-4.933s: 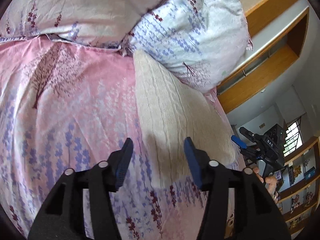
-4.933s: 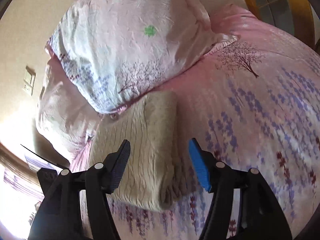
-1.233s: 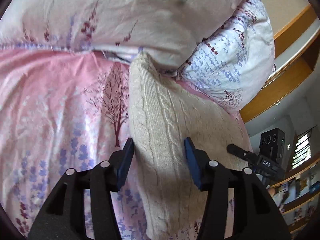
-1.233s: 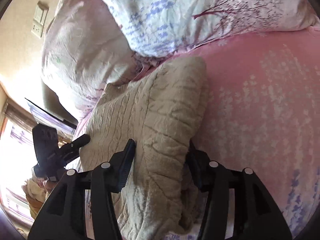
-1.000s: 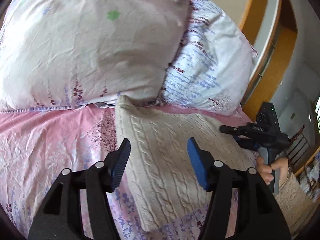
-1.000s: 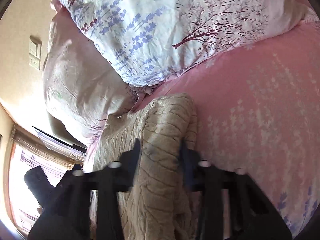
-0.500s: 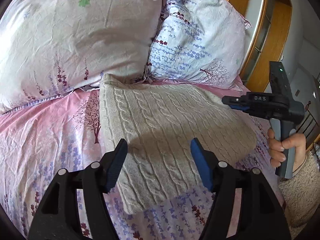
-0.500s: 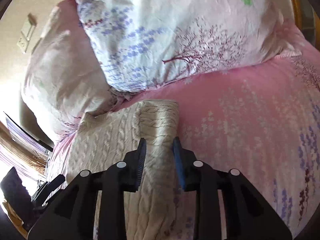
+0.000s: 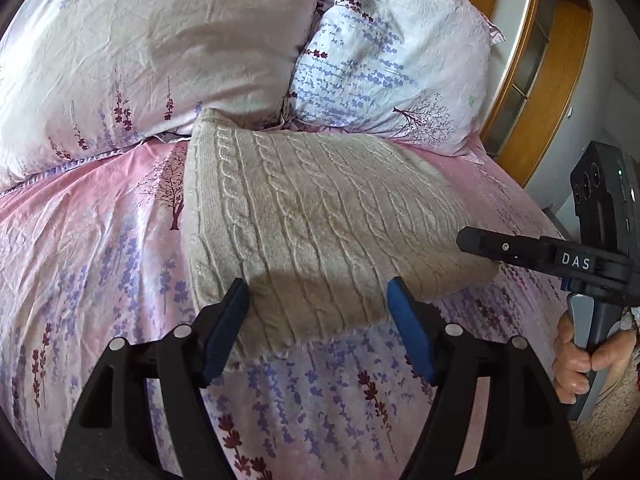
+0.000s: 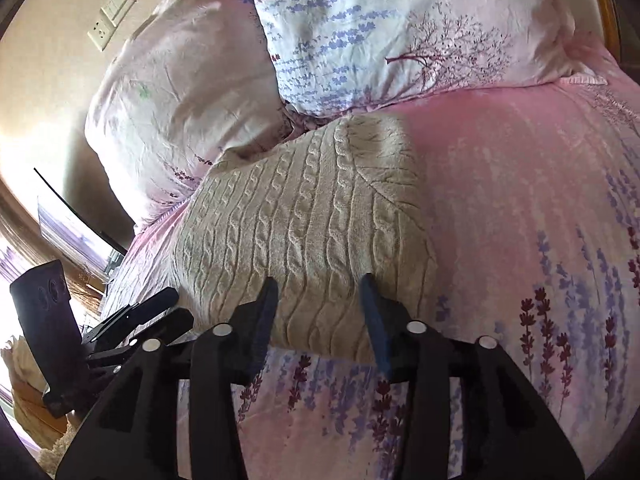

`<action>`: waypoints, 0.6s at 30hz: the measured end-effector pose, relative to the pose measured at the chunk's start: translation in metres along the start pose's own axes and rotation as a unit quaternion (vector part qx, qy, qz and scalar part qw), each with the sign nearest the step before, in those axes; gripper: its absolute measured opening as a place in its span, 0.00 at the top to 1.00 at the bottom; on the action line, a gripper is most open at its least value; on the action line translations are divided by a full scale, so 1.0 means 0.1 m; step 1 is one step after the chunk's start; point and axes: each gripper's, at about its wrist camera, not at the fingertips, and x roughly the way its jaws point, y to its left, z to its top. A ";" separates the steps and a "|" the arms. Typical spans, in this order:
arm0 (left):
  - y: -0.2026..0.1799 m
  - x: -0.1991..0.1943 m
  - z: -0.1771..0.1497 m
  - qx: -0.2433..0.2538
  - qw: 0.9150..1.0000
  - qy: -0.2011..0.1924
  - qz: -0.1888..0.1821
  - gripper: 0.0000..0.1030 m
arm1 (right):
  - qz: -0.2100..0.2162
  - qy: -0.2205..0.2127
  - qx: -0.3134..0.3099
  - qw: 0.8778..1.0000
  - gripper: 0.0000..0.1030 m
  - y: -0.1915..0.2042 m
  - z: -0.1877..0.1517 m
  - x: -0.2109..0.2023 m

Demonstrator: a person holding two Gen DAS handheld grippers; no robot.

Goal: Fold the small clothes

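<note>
Jaws on both of my grippers stand apart and grip nothing. From largest to smallest, what I see: the pink bed sheet printed with purple flower sprigs and small trees (image 9: 80, 248) carries everything. Against its head lean two pillows, a pale pink crinkled pillow (image 9: 152, 52) and a white pillow with lavender print (image 9: 392, 68).

Pushed up against the seam where those pillows meet lies the cream cable-knit sweater, folded into a thick rectangle (image 9: 312, 220). It lies flat on the sheet, its far edge touching the pillows and its near edge towards me. Its long axis runs across my front, from my left gripper (image 9: 318, 324) towards my right gripper (image 10: 320, 312).

In the left wrist view the near left part of the sweater sits straight ahead of my open jaws, just past the blue pads (image 9: 408, 336), with the left-hand folded edge a little outside the left pad. In the right wrist view the sweater's near right corner (image 10: 400, 308) sits just ahead of the jaws, the right side edge lying slightly outside the right pad. Neither pair of pads seems to touch the knit, though the gap is hard to judge.

I judge the fold about done. Should another fold be wanted, each gripper is already nearest its own end of the near edge.
</note>
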 end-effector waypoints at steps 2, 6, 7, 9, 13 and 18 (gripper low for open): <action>-0.02 -0.11 -0.05 -0.007 1.000 -0.005 0.009 0.27 | -0.010 -0.024 -0.014 1.000 0.27 0.10 -0.06 -0.12; -0.01 -0.28 -0.15 -0.013 0.998 -0.016 0.064 0.13 | -0.053 -0.061 -0.051 0.995 0.09 0.27 -0.23 -0.29; -0.01 -0.30 -0.18 -0.014 0.997 -0.015 0.077 0.10 | -0.062 -0.066 -0.057 0.994 0.06 0.30 -0.27 -0.31; 0.01 -0.31 -0.22 -0.021 0.995 -0.007 0.094 0.07 | -0.087 -0.076 -0.062 0.991 0.01 0.34 -0.33 -0.34; 0.06 -0.28 -0.27 -0.029 0.995 0.007 0.100 0.05 | -0.145 -0.084 -0.059 0.984 0.01 0.33 -0.43 -0.34; 0.10 -0.20 -0.31 -0.036 0.990 0.029 0.130 0.02 | -0.181 -0.050 -0.051 0.981 0.01 0.28 -0.49 -0.23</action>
